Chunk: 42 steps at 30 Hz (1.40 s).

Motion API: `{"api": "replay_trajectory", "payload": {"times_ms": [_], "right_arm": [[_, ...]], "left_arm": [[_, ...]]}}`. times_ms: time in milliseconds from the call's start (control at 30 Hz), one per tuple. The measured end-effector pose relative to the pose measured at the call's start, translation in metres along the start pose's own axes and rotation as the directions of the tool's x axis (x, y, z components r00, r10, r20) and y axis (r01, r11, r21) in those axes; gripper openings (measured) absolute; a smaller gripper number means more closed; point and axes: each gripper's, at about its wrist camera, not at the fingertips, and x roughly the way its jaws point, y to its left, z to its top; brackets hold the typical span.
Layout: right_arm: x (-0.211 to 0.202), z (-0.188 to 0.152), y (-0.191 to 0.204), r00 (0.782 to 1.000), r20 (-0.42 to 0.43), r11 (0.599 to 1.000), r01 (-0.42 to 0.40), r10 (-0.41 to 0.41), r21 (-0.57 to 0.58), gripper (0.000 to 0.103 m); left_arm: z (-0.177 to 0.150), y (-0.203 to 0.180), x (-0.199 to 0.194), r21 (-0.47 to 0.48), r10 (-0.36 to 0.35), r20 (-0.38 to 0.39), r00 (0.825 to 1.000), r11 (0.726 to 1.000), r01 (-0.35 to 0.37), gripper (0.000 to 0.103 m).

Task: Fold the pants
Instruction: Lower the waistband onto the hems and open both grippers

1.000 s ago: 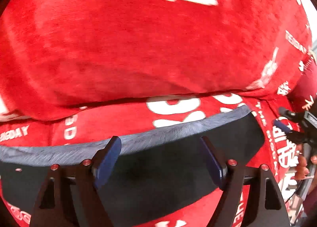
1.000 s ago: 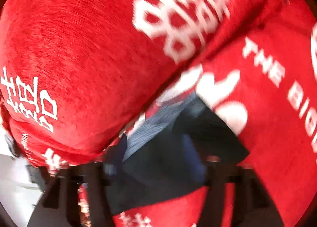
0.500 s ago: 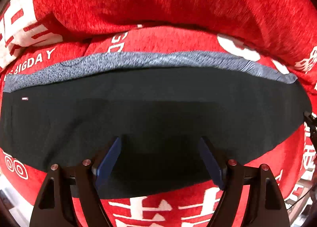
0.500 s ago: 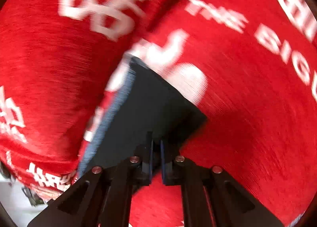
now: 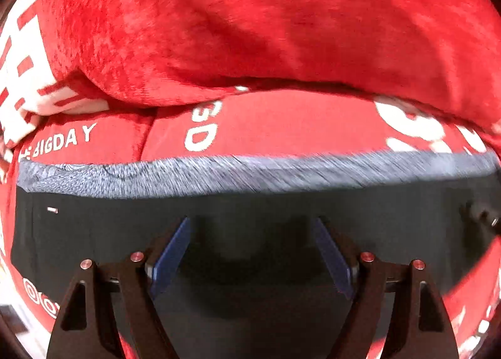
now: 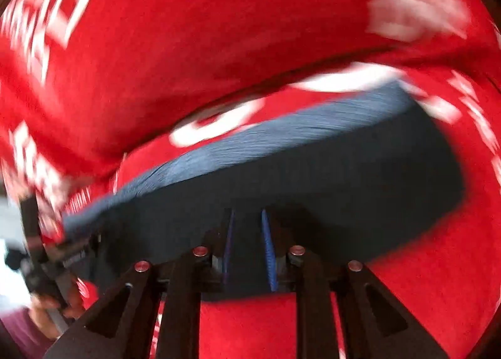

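My left gripper (image 5: 252, 252) has its 2 blue-padded fingers (image 5: 170, 260) spread wide, nothing between them but the dark cloth lying below. The pants (image 5: 281, 215) lie flat across the lower half of the left wrist view, black with a grey heathered waistband (image 5: 219, 171) along their far edge and a small white tag near the left end. They rest on a red blanket (image 5: 281, 121) printed with white lettering, and a thick red fold (image 5: 266, 24) of the same fabric bulges just beyond the waistband.

My right gripper (image 6: 247, 249) has its fingers close together with a narrow gap showing between the blue pads (image 6: 268, 252); I cannot tell whether any cloth is caught there, as the picture is blurred. The pants (image 6: 313, 165) spread out ahead of it, waistband (image 6: 281, 130) slanting up to the right. At the lower left edge, blurred, the other hand (image 6: 47, 302) grips a dark handle.
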Motion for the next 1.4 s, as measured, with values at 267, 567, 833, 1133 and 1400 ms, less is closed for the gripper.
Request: {"api": "replay_trajectory", "payload": {"times_ms": [267,567,833,1133,1400], "right_arm": [[0.061,0.031,0.033,0.998,0.036,0.999,0.053,-0.053,0.005,0.020],[0.024,-0.006,0.057,0.975,-0.075,0.976,-0.205,0.211,0.078,0.041],[0.076,-0.139,0.133,0.825,-0.209,0.842,-0.466,0.525,0.273,0.041],[0.097,-0.169,0.153,0.829,-0.180,0.826,-0.455,0.530,0.334,0.041],[0.109,-0.146,0.177,0.860,-0.173,0.834,-0.388,0.481,0.393,0.012]], "left_arm": [[0.040,0.042,0.036,-0.074,0.078,0.008,0.997,0.994,-0.077,0.098],[0.011,0.156,-0.028,-0.093,0.154,0.055,0.987,0.985,-0.148,0.098],[-0.064,0.286,-0.018,-0.182,0.255,-0.030,0.966,0.949,-0.257,0.098],[-0.078,0.319,0.003,-0.189,0.143,-0.001,0.990,0.972,-0.141,0.103],[-0.077,0.326,0.003,-0.177,0.081,0.008,0.997,0.981,-0.078,0.103]]}}
